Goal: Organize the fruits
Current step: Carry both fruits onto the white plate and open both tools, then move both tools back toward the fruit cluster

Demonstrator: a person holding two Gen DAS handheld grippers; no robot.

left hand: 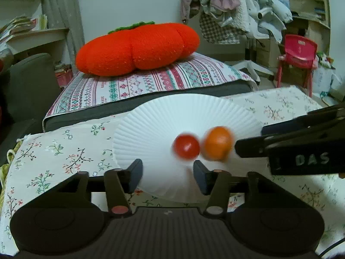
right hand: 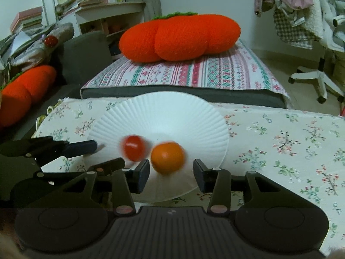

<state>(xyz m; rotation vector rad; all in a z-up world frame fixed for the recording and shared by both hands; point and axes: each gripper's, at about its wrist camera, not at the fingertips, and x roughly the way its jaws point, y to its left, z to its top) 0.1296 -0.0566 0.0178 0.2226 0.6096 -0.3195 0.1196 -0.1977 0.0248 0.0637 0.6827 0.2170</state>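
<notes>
Both fruits — red tomato (right hand: 132,148) and orange (right hand: 167,158) at its 3 o'clock — sit on the plate (right hand: 172,112); left gripper (left hand: 168,173) and right gripper (right hand: 171,176) gape wide, empty — little seems left.

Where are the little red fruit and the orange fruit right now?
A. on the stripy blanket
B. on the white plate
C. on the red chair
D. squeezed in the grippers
B: the red fruit and the orange fruit both sit on the white plate, blurred, with the left gripper and right gripper open and empty just short of them.

Both tongs (left hand: 168,173) (right hand: 171,177) apparently gape, empty.
</notes>
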